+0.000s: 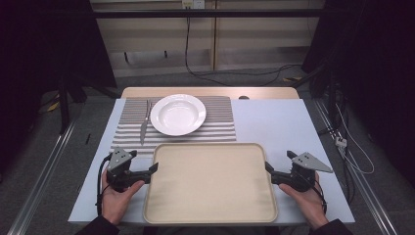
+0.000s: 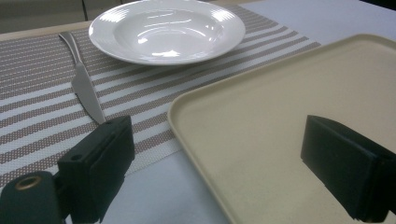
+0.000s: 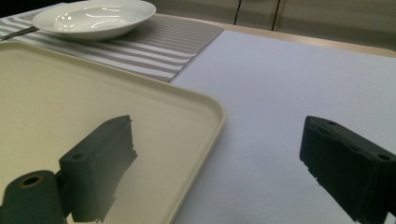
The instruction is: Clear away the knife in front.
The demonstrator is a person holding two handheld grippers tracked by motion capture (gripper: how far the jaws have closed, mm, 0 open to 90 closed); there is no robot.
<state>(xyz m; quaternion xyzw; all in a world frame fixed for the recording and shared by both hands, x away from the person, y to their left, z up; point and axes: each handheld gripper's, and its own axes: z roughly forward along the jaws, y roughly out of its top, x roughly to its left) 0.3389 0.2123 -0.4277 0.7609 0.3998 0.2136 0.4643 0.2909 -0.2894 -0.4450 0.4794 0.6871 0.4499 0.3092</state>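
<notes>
Tray [image 1: 210, 183] sits flat at the near edge of the table [image 1: 274, 122], just in front of the striped placemat [image 1: 220, 128]; looks like stiff, light plastic, probably a bit slick, so I'd pinch the raised side rims; left gripper [image 1: 155, 169] and right gripper [image 1: 267, 167] both gape open straddling those rims, nothing held; bare table to the right, but plate [image 1: 177, 114] and knife [image 1: 144, 123] sit close behind.

Matt beige plastic tray [image 1: 210, 183]; glossy white ceramic plate [image 1: 177, 114]; shiny metal knife [image 2: 85, 87]; woven striped placemat [image 2: 42, 116]; smooth pale tabletop [image 3: 289, 93]; matt black gripper pads [image 2: 100, 163].
</notes>
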